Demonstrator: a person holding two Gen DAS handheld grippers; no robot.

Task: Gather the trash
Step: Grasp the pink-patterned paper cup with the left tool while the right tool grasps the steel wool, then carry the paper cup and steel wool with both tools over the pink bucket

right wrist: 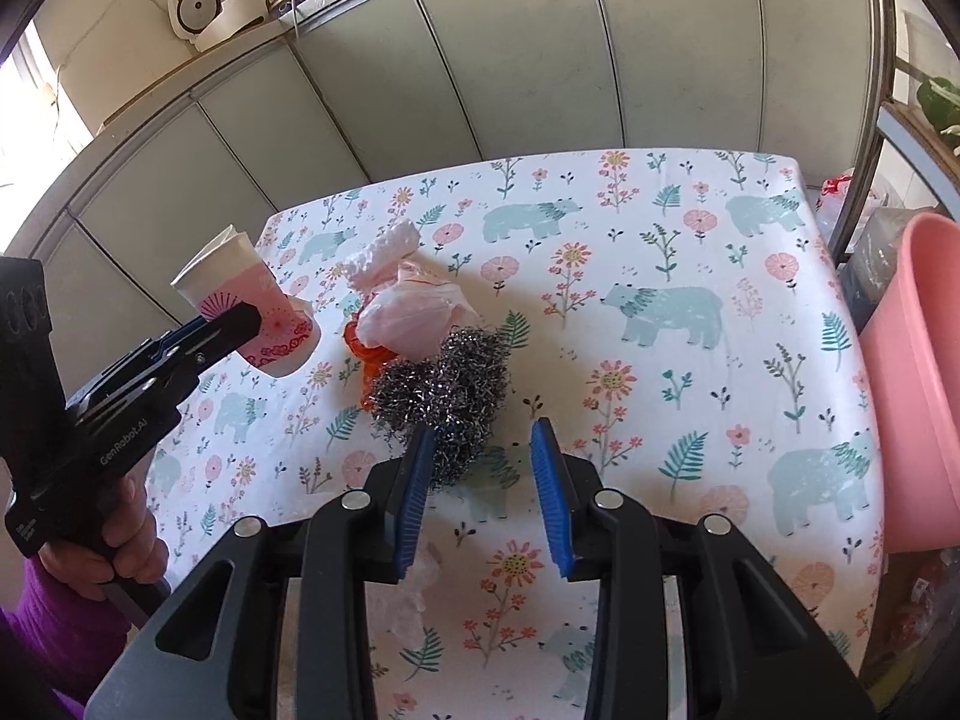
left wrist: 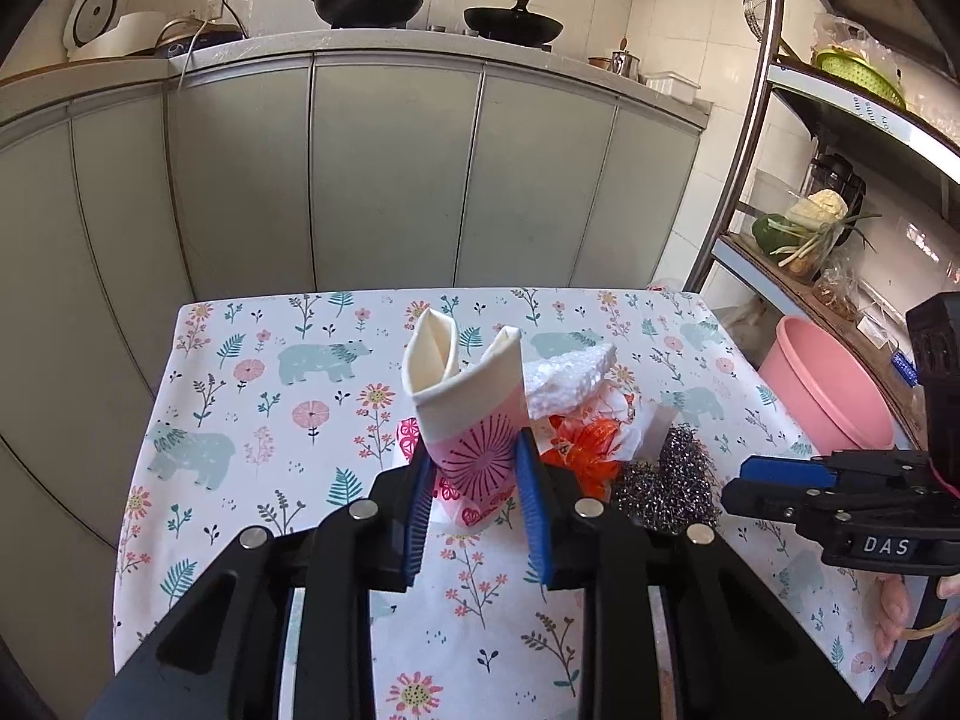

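Near the middle of the tabletop (right wrist: 690, 252), which wore a cloth printed with bears and flowers, a small heap of trash lay together: a steel wool scourer (right wrist: 447, 384), a crumpled pale plastic bag (right wrist: 414, 315), an orange scrap (right wrist: 366, 360) and a chunk of white foam (right wrist: 384, 252). The left gripper (left wrist: 474, 480) was clamped on a crushed pink paper cup (left wrist: 465, 414), its blue pads pressing the cup's patterned lower sides, and in the right wrist view the cup hung tilted above the cloth toward the left edge, apart from the heap. The right gripper (right wrist: 483, 474) stood with its jaws apart and nothing pinched; the near part of the scourer lay just beyond its left pad. A pink plastic basin (right wrist: 918, 372) stood off the table's right edge. A hand (right wrist: 114, 540) in a purple sleeve (right wrist: 54, 630) gripped the left tool's handle.
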